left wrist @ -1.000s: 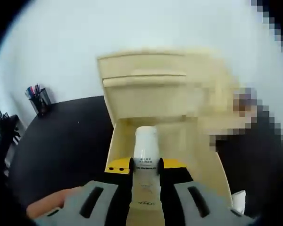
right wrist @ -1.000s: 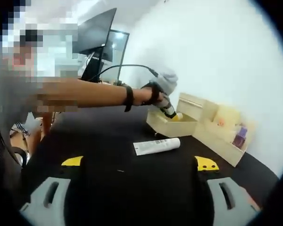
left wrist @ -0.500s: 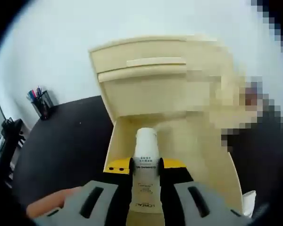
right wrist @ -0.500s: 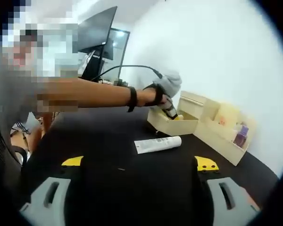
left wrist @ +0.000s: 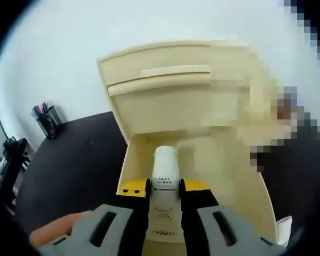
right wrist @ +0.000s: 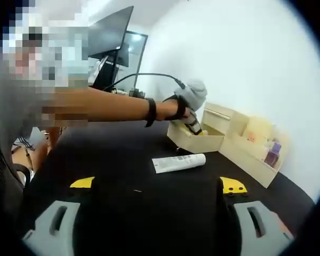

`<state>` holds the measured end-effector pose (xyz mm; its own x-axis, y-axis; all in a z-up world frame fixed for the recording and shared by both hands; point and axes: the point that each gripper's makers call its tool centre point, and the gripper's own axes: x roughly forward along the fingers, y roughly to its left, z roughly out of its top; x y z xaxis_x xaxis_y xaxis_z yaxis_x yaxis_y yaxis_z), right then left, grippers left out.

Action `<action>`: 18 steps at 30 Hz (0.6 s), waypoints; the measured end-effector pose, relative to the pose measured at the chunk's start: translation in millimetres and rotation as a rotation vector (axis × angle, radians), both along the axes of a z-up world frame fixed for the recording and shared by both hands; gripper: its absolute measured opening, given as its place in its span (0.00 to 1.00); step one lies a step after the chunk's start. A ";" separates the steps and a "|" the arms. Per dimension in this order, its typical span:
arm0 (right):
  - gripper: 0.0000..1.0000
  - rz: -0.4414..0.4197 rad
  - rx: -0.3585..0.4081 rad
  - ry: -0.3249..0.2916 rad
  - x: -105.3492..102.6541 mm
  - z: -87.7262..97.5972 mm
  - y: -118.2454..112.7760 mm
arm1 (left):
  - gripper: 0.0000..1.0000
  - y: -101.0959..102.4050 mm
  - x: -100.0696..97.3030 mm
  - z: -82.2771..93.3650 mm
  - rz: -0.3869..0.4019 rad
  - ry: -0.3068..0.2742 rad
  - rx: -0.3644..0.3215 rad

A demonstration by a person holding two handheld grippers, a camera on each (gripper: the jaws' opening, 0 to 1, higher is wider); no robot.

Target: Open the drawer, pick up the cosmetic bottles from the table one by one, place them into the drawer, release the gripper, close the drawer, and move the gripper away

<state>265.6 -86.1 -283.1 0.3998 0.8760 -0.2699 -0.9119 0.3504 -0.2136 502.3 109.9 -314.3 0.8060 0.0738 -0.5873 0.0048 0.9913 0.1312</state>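
over the open drawer (left wrist: 245, 176) my left gripper (left wrist: 165, 186) has its fingers pinching a white bottle (left wrist: 165, 176), and if i let go this high it may tip or bounce off the rim (right gripper (right wrist: 157, 188) spread wide, second tube (right wrist: 179, 162) waiting on the surface (right wrist: 117, 154)).

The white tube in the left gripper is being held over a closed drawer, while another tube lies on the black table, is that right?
Not quite: the drawer is open. The left gripper view shows the left gripper holding the white tube over it. Another tube does lie on the black table.
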 end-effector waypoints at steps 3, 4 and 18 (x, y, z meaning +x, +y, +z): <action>0.86 0.003 -0.004 -0.001 -0.4 -0.3 0.1 | 0.18 -1.1 1.2 5.3 -0.004 -0.011 0.000; 0.86 0.005 -0.004 -0.001 -0.7 -0.3 0.2 | 0.18 -0.9 1.8 7.4 -0.005 -0.016 0.001; 0.86 0.005 -0.011 -0.002 1.5 -2.3 -0.2 | 0.21 -6.0 -3.4 41.2 -0.048 -0.102 -0.059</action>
